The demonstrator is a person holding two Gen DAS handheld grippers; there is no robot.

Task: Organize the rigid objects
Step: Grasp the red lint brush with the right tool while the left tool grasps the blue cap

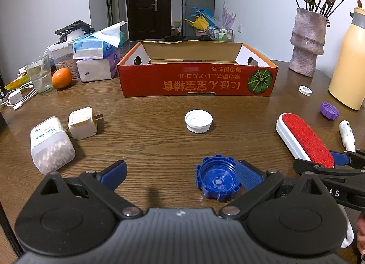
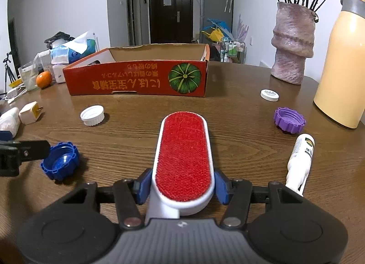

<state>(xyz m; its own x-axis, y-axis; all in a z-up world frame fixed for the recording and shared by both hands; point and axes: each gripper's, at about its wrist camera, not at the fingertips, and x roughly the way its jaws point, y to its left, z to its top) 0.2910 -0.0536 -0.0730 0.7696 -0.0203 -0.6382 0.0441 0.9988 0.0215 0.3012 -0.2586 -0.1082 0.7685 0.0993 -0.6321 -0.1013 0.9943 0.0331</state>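
So the right gripper (image 2: pixel 182 186) has its blue pads clamped on both sides of the red lint brush (image 2: pixel 183 156), which lies flat on the wooden table (image 2: pixel 127 136) in front of the orange box (image 2: pixel 136 77). The left gripper (image 1: pixel 180 172) is spread wide, one finger touching the blue cap (image 1: pixel 216 179), holding nothing.

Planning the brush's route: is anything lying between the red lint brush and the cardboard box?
Nothing visible. The table is bare between the lint brush and the box; the white cap lies off to the left of that line.
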